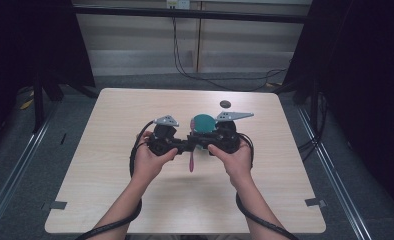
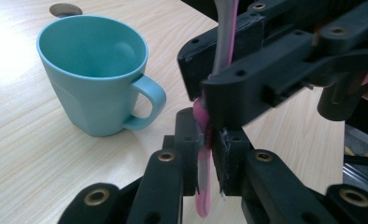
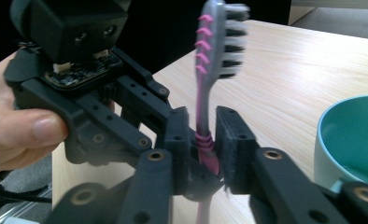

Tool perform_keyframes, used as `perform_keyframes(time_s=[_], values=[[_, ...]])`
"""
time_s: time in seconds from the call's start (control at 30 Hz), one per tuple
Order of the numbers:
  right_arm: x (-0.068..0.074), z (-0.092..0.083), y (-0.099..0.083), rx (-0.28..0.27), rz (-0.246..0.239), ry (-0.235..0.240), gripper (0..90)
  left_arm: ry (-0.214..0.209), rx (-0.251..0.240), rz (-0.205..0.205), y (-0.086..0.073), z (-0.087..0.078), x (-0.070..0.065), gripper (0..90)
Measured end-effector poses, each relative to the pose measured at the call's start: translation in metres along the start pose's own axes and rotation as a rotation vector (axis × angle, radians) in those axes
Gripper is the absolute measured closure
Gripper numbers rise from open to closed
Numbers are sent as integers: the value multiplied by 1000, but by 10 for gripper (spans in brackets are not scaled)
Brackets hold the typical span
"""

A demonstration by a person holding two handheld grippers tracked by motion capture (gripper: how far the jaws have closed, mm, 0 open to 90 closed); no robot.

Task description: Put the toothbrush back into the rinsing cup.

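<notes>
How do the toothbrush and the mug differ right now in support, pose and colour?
Support: the toothbrush is held off the table, gripped by both the left gripper and the right gripper; the mug stands free on the table.
Pose: the toothbrush's bristle end points up in the right gripper view; the mug sits upright, mouth up.
Colour: toothbrush pink and grey; mug teal.

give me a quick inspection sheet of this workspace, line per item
surface: light wooden table, a dark round spot near its far edge
job's things: pink and grey toothbrush held upright between both grippers; teal mug upright, looks empty
clutter: nothing seen
grippers: left gripper and right gripper each shut on the toothbrush handle, meeting over mid-table
cables: black cable trails from each gripper; more cables on the floor beyond
surroundings: dark frame and curtains, pale wall panels behind
</notes>
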State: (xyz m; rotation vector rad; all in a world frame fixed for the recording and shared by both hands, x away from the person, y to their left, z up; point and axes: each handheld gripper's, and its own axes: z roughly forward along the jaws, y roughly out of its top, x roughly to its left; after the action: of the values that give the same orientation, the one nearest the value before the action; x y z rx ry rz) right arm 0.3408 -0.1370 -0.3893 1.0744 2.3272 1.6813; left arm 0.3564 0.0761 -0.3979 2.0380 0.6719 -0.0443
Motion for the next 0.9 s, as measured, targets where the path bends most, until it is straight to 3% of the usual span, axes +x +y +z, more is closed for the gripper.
perform_keyframes(time_s=[0.17, 0.4, 0.63, 0.9], values=[[-2, -1, 1, 4, -8, 3, 828, -6, -6, 14, -1, -1, 1, 815], [0, -3, 4, -18, -30, -4, 838, -18, -41, -9, 0, -4, 1, 808], [2, -5, 9, -22, -63, -19, 838, 20, -47, -2, -3, -3, 3, 523], [-2, -7, 9, -20, -69, -28, 838, 66, -23, 14, -12, -3, 5, 318]])
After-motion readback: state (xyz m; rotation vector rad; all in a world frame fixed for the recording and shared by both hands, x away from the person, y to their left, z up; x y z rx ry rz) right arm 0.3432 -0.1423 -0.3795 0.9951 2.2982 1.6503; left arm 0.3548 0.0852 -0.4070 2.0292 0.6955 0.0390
